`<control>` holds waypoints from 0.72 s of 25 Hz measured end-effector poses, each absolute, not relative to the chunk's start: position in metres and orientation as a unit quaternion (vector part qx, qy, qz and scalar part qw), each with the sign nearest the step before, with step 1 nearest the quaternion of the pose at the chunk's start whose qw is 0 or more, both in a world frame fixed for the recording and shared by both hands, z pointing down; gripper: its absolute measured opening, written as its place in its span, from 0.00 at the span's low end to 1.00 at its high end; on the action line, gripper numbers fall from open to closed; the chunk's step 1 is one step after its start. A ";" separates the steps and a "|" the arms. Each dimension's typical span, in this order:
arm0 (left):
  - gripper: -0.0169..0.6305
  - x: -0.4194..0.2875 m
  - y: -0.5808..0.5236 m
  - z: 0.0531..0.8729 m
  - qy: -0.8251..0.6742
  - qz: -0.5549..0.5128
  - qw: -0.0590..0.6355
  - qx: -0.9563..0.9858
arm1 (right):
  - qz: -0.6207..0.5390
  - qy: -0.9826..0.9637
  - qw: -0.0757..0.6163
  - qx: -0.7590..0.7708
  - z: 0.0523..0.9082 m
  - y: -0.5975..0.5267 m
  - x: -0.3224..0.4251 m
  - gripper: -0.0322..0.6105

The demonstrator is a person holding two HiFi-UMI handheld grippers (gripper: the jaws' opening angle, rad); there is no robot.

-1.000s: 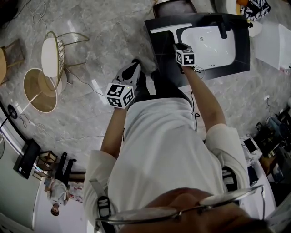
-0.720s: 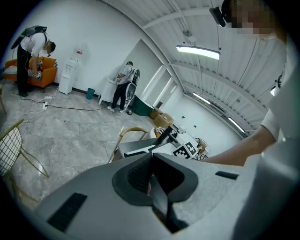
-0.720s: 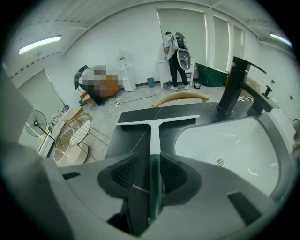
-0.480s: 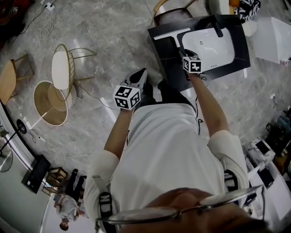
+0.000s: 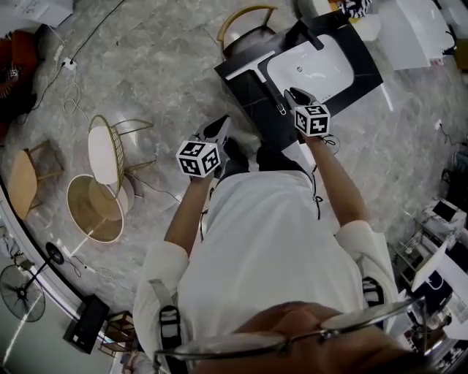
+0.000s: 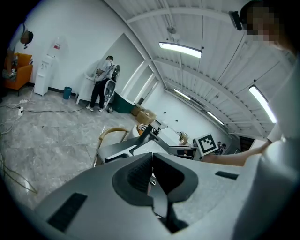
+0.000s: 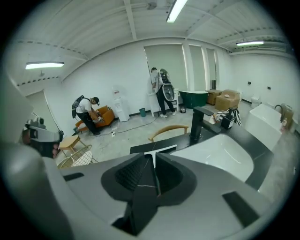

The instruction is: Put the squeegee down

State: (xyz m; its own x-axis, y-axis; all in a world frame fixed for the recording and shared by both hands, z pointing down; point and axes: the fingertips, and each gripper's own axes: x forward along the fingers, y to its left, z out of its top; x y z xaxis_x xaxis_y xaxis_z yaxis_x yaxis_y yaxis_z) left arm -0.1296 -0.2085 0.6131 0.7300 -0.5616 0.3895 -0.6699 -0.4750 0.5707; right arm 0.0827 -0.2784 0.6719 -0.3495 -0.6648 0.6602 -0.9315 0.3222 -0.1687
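Observation:
The squeegee [image 5: 254,67], a white blade on a dark handle, lies flat on the black counter [image 5: 241,89] left of the white sink [image 5: 313,64]. My right gripper [image 5: 295,95] hangs above and just short of the handle's near end, apart from it. Its jaws are closing to a narrow slit with nothing between them. In the right gripper view the squeegee [image 7: 155,151] shows just past the right gripper [image 7: 153,161]. My left gripper [image 5: 219,128] is shut and empty, out over the floor left of the counter. The left gripper view shows the squeegee [image 6: 120,155] beyond the left gripper [image 6: 151,161].
A black faucet [image 5: 308,35] stands at the sink's far side. A wooden chair [image 5: 245,22] sits behind the counter. Wire stools [image 5: 106,150] and cables lie on the grey floor to the left. People stand far off by the wall [image 7: 161,91].
My right gripper has let go of the squeegee handle and risen back from it; the squeegee stays on the counter. The left gripper rose slightly.

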 end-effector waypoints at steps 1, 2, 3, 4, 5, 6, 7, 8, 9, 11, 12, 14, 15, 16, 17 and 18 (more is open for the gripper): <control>0.03 -0.127 -0.210 0.610 -0.358 0.075 0.359 0.859 | 0.267 -0.778 0.237 0.517 0.661 -0.274 0.085 0.17; 0.03 -0.124 -0.211 0.607 -0.358 0.074 0.354 0.861 | 0.262 -0.780 0.230 0.519 0.651 -0.269 0.089 0.16; 0.03 -0.122 -0.213 0.604 -0.359 0.073 0.350 0.862 | 0.257 -0.783 0.223 0.521 0.641 -0.266 0.092 0.15; 0.03 -0.119 -0.214 0.601 -0.361 0.071 0.346 0.863 | 0.252 -0.786 0.217 0.522 0.632 -0.262 0.097 0.15; 0.03 -0.116 -0.215 0.598 -0.364 0.069 0.343 0.863 | 0.250 -0.788 0.210 0.522 0.623 -0.259 0.101 0.14; 0.03 -0.113 -0.215 0.596 -0.368 0.068 0.341 0.862 | 0.250 -0.790 0.202 0.522 0.615 -0.256 0.105 0.14; 0.03 -0.111 -0.215 0.594 -0.371 0.067 0.340 0.862 | 0.254 -0.791 0.192 0.522 0.608 -0.253 0.108 0.13; 0.03 -0.108 -0.214 0.592 -0.373 0.067 0.340 0.861 | 0.259 -0.792 0.181 0.523 0.601 -0.250 0.112 0.13; 0.03 -0.104 -0.213 0.590 -0.375 0.066 0.340 0.860 | 0.264 -0.791 0.170 0.525 0.595 -0.247 0.116 0.12; 0.03 -0.095 -0.210 0.587 -0.377 0.066 0.341 0.859 | 0.271 -0.790 0.154 0.527 0.583 -0.241 0.125 0.11; 0.03 -0.090 -0.207 0.584 -0.378 0.065 0.341 0.859 | 0.272 -0.791 0.150 0.528 0.578 -0.237 0.129 0.10; 0.03 -0.080 -0.202 0.575 -0.380 0.060 0.338 0.859 | 0.269 -0.793 0.144 0.527 0.568 -0.230 0.137 0.09; 0.03 -0.076 -0.200 0.569 -0.382 0.055 0.335 0.860 | 0.266 -0.795 0.141 0.526 0.562 -0.226 0.141 0.09; 0.03 -0.073 -0.200 0.563 -0.384 0.049 0.331 0.860 | 0.262 -0.797 0.137 0.526 0.556 -0.223 0.144 0.09; 0.03 -0.071 -0.200 0.557 -0.388 0.044 0.327 0.861 | 0.261 -0.799 0.131 0.525 0.550 -0.221 0.147 0.09; 0.03 -0.070 -0.201 0.552 -0.392 0.039 0.321 0.861 | 0.262 -0.801 0.123 0.524 0.545 -0.219 0.150 0.09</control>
